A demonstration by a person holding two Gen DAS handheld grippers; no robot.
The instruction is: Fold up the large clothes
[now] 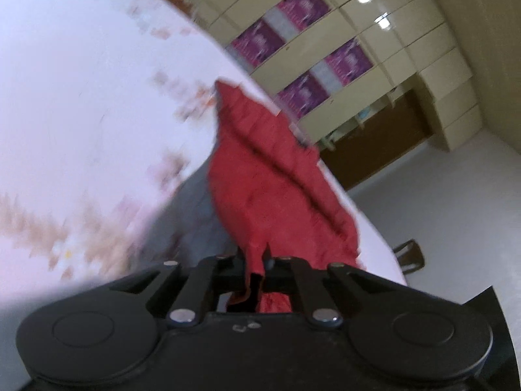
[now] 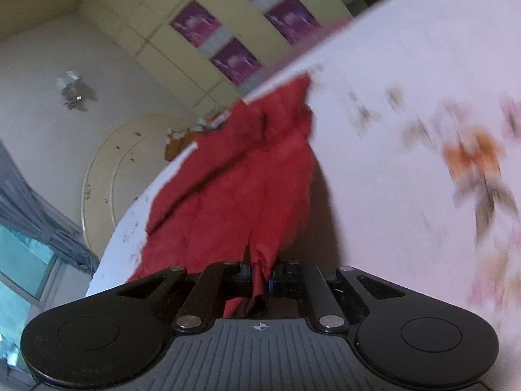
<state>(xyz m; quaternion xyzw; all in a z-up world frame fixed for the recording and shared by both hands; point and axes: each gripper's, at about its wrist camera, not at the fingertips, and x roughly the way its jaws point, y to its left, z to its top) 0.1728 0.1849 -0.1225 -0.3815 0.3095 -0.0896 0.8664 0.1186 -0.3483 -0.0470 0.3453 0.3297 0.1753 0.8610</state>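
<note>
A red garment (image 1: 260, 169) lies across a bed covered with a pale flowered sheet (image 1: 81, 114), near the bed's edge. My left gripper (image 1: 257, 260) is shut on a bunched edge of the red cloth, which rises from the sheet into the jaws. In the right wrist view the same red garment (image 2: 234, 189) stretches away toward the far bed edge, and my right gripper (image 2: 260, 270) is shut on another pinched fold of it. Both views are tilted and blurred by motion. The fingertips are mostly hidden by the cloth.
A cream wardrobe with purple panels (image 1: 302, 52) stands past the bed, also seen as the wardrobe (image 2: 234, 32) in the right view. A wooden chair (image 1: 408, 255) sits on the pale floor. A window with grey curtain (image 2: 26, 228) is at the left.
</note>
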